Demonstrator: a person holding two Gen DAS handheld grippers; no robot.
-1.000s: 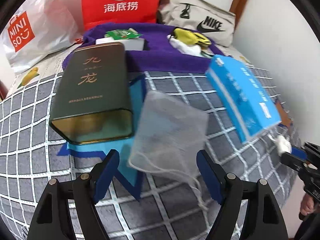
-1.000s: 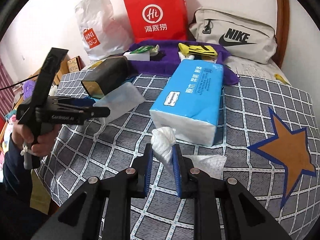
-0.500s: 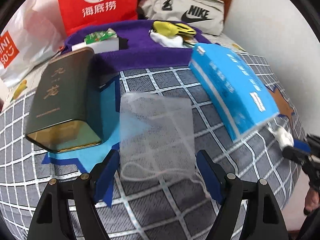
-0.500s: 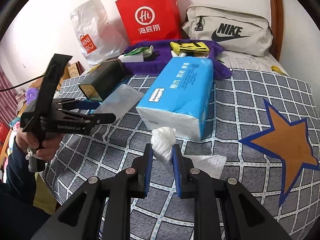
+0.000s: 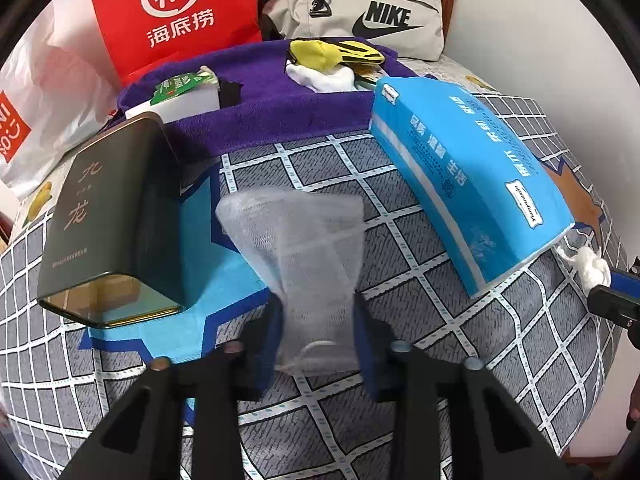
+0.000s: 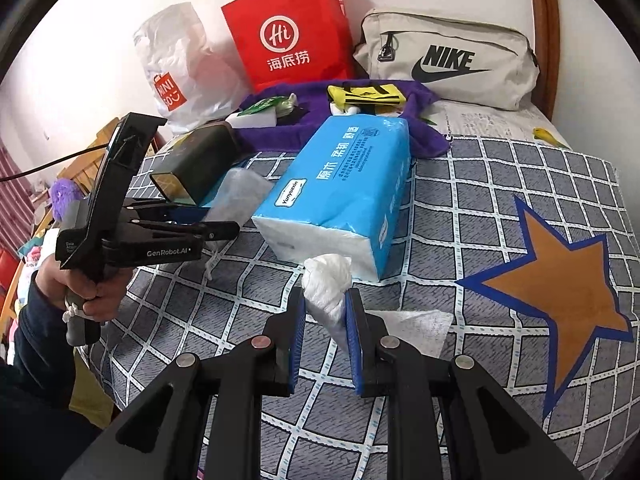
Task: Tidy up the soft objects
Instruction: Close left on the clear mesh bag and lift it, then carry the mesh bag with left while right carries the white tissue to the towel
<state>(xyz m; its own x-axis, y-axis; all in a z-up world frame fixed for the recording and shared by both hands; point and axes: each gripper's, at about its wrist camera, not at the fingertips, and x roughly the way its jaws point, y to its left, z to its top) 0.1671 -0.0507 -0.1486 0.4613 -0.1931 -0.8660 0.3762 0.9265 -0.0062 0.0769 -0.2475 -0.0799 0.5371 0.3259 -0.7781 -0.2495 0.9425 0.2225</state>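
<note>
White mesh pouch [image 5: 308, 264] lies on the checked bed cover [image 5: 400, 420] between the dark tin [image 5: 108, 216] and the blue tissue pack [image 5: 472, 184], and our left gripper [image 5: 318, 334] is closing its fingers on the pouch's near end, gathering it. We should pinch well into the mesh, drawstring included, and lift gently so it does not slip. Our right gripper [image 6: 325, 322] holds a crumpled white tissue [image 6: 327, 284] between narrow fingers
</note>
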